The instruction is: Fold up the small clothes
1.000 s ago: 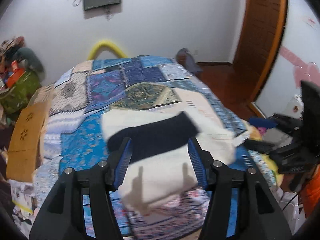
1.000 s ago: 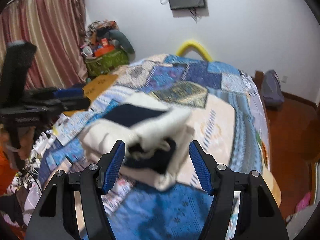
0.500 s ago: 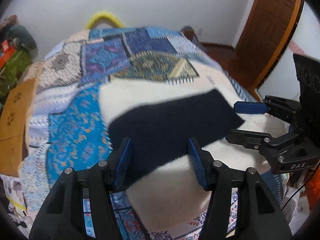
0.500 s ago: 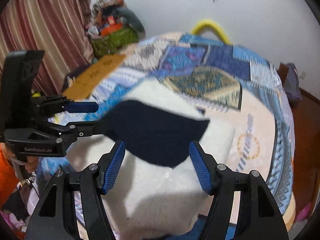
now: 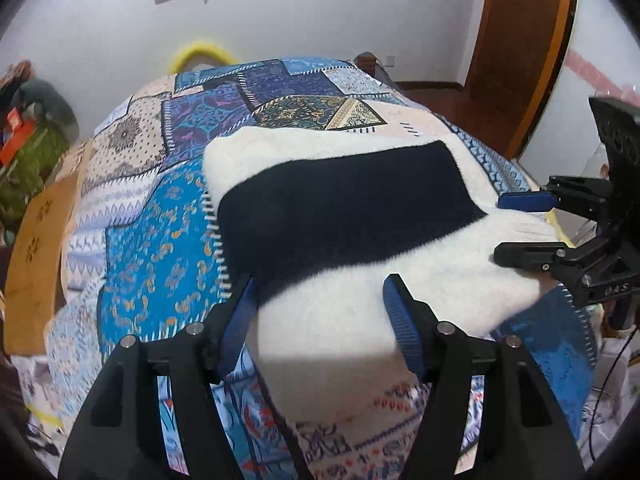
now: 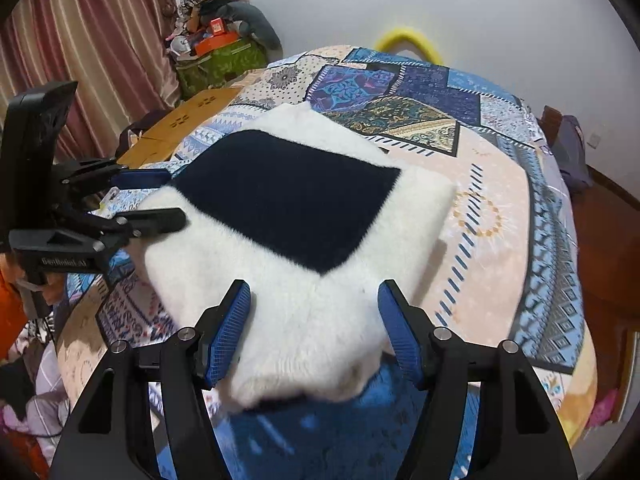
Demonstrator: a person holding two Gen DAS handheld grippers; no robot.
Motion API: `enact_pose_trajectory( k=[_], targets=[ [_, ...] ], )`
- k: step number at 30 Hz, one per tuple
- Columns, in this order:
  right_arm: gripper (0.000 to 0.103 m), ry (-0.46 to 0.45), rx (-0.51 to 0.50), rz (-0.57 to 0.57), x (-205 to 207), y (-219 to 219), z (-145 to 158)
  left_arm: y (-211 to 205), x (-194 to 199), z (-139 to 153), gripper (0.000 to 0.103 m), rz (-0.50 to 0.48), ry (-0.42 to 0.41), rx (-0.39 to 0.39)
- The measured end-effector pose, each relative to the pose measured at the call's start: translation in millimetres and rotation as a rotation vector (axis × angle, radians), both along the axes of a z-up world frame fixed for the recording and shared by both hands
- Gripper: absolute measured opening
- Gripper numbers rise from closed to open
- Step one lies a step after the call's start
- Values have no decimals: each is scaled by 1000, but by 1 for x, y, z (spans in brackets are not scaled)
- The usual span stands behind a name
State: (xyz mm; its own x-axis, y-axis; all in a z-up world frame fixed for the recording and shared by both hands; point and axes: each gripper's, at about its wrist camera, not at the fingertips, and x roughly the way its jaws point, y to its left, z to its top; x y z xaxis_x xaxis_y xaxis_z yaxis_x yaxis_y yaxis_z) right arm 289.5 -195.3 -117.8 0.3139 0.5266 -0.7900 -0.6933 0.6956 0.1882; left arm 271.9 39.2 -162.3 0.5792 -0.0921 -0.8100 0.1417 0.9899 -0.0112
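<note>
- The garment (image 5: 352, 240), a fluffy white piece with a broad dark navy band across it, lies spread on the bed (image 5: 160, 240), which wears a patchwork quilt in blues, purples and cream; in the right wrist view the same garment (image 6: 304, 240) fills the near middle of the quilt
- The left gripper (image 5: 320, 312) sits low at the garment's near edge, its blue-padded fingers (image 5: 400, 320) parted wide; white fabric shows across the gap between them, but nothing is pinched; whether the pads touch the cloth cannot be told
- The right gripper (image 6: 314, 320) stands the same way at its own side of the garment, fingers (image 6: 230, 332) wide apart, with white fleece in the gap and no grip on it
- Each gripper shows in the other's view: the right one at the garment's right edge in the left wrist view, the left one at the left edge in the right wrist view; both with fingers parted
- A striped pink curtain (image 6: 80, 40) hangs on the left; a green bag (image 6: 216, 64) heaped with things stands against the white wall; a wooden door (image 5: 520, 40) stands on the right
</note>
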Motion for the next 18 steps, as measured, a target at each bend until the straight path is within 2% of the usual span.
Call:
enact_pose_trajectory(
  k=[2,7,10,14,16,18],
  targets=[
    [63,6,1,-12,-1,-7,2,3,-8,4,65,5,-9,-8],
    [69,31,33,-39,-3,-25,10,14,-25,18,66,59,-64,96],
    [70,27,62,-67,1,-32,20,28,-22,25,66,94,-63,100],
    [73,7,97,-123,12,-31,32,44,-8,31,67,126,-35,29],
    [79,8,120,-144,20,-30,33,53,3,29,70,148,-14,-39],
    [79,25,128,-160,30,-27,27,62,15,22,71,173,24,-125]
  ],
)
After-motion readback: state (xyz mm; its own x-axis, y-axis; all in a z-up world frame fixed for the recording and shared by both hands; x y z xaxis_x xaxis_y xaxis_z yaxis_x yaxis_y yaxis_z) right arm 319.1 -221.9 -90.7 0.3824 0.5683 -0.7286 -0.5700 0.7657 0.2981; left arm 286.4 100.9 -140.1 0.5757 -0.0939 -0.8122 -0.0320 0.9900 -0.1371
